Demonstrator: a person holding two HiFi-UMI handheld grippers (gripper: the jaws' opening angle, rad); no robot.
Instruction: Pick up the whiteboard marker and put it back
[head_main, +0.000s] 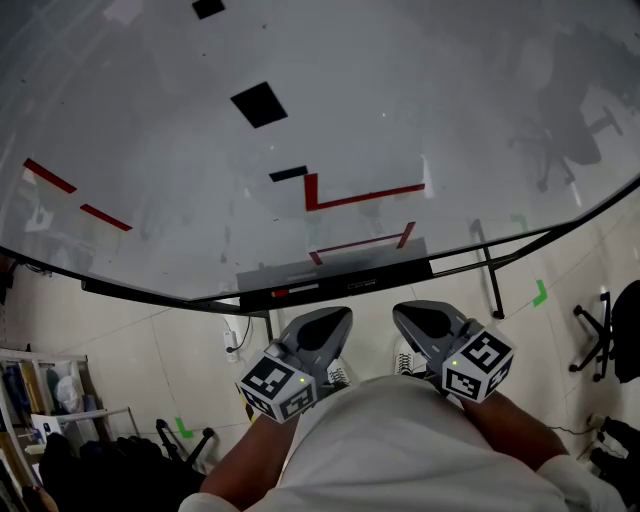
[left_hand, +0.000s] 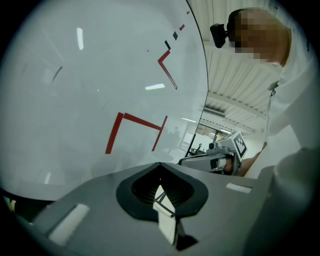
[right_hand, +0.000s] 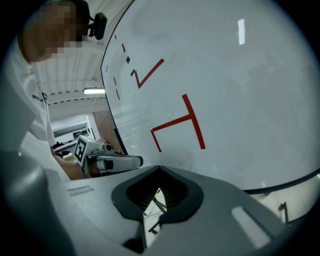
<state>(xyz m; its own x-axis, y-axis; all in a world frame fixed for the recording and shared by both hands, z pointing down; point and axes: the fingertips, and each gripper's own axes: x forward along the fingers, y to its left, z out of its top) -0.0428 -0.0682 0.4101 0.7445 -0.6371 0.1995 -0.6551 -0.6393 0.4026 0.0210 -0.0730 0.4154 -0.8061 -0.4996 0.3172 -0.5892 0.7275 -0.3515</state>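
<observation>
The left hand-held gripper (head_main: 338, 318) and right hand-held gripper (head_main: 405, 315) are hovering clenched and empty. Reaching the tray (head_main: 335, 283) ahead unopened, they are risking knocking the marker off.

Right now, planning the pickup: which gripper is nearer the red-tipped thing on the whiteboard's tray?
Left. The left gripper sits just below-right of the red-tipped thing on the tray; the right gripper is farther right, under the tray's other end.

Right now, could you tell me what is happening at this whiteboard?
A person holding two grippers stands facing a whiteboard. The left gripper and right gripper are both held low near the body, jaws together and holding nothing. Neither touches the tray along the board's bottom edge, so nothing has been picked up yet.
</observation>
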